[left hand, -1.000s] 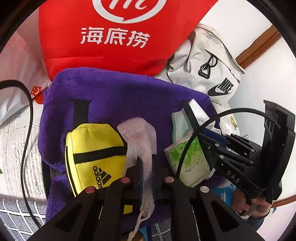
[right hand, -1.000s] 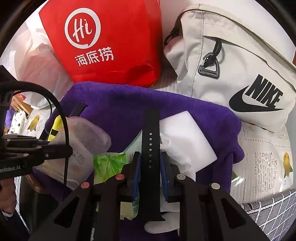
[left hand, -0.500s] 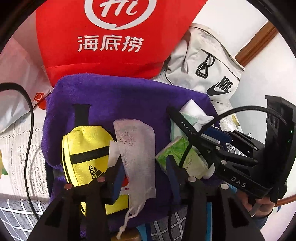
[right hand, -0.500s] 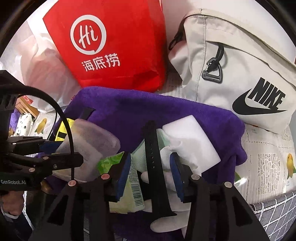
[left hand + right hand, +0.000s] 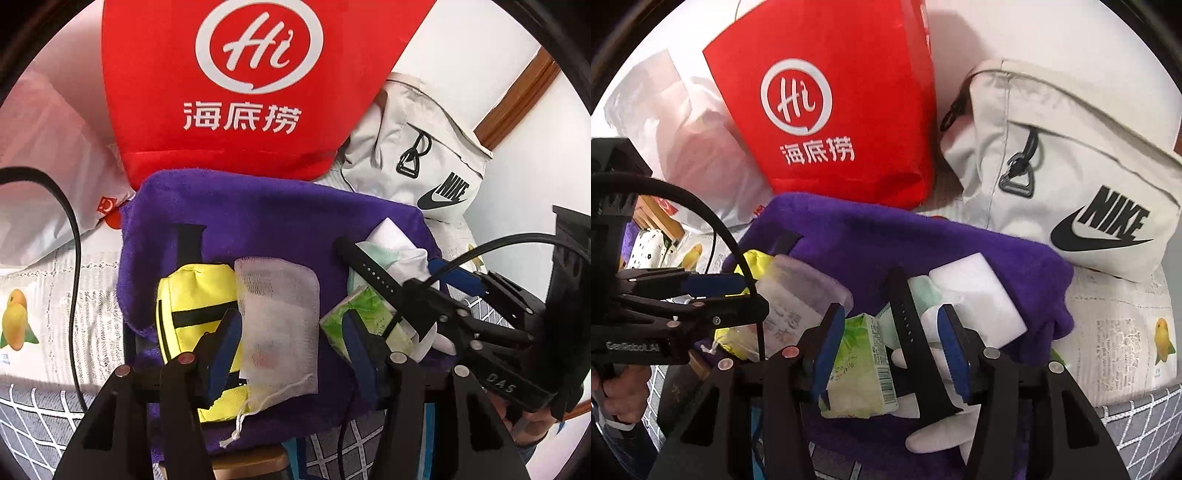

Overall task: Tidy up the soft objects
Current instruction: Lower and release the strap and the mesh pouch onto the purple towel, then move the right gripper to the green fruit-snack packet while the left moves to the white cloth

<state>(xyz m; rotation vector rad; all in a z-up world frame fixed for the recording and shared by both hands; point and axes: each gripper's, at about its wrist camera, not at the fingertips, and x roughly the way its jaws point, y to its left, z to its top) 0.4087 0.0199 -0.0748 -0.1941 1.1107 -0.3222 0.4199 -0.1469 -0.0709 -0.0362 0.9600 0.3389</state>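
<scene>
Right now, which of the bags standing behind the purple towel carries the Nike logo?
The pale grey bag, at the right behind the purple towel. The red bag beside it shows a white "Hi" circle and Chinese characters instead.

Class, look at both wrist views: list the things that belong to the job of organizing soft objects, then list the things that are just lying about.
Part of the job:
- purple towel
- yellow pouch
- mesh drawstring bag
- green tissue pack
- black strap
- white sponge

Just lying about:
- red paper bag
- beige Nike bag
- white plastic bag
- patterned tablecloth
</scene>
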